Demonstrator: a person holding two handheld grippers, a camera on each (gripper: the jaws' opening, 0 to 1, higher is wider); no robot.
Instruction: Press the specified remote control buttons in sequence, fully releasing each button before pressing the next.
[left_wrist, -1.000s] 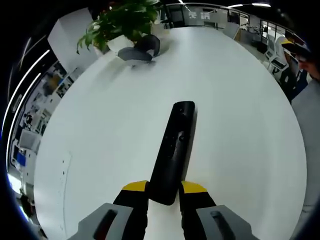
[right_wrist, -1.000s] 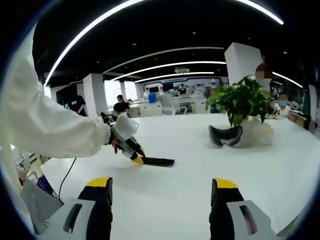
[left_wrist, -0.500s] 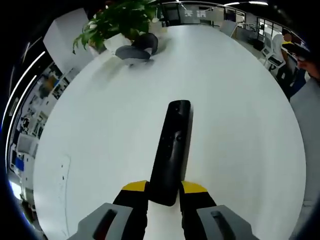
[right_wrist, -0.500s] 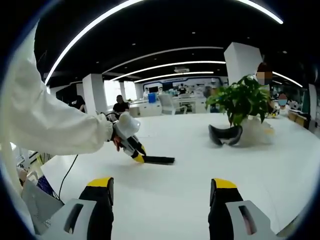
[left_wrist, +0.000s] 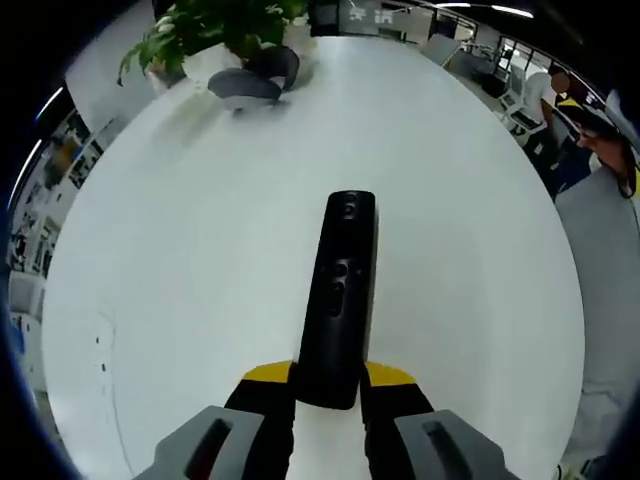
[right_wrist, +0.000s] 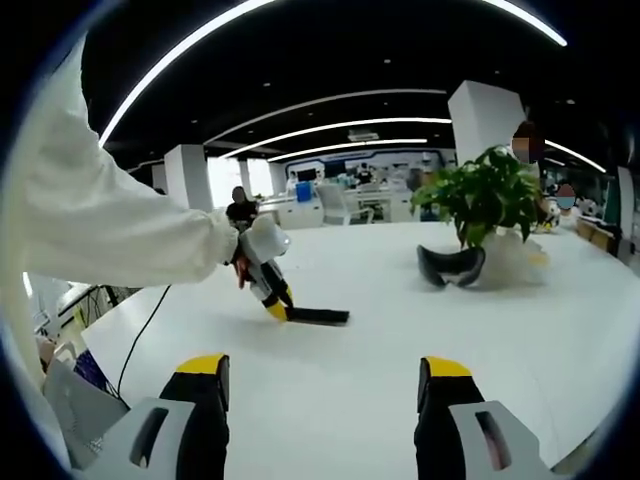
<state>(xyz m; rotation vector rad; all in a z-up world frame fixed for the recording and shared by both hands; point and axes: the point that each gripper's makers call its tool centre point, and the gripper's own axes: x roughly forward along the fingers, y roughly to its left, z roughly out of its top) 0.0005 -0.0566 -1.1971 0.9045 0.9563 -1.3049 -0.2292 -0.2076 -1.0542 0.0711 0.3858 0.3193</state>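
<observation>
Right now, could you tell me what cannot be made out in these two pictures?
- Remote control button markings: too small in the left gripper view.
- The remote's near end: hidden between the left gripper jaws.
- In the right gripper view, the remote lies edge-on, buttons unseen.
- Potted plant base: blurred.

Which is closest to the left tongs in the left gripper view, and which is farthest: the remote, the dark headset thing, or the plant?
1. Remote: gripped between the left tongs.
2. Dark headset: far across the table, upper left.
3. Plant: just behind the headset.

Your black remote (left_wrist: 339, 295) lies flat, buttons up, centre frame, its near end at bottom centre.
</observation>
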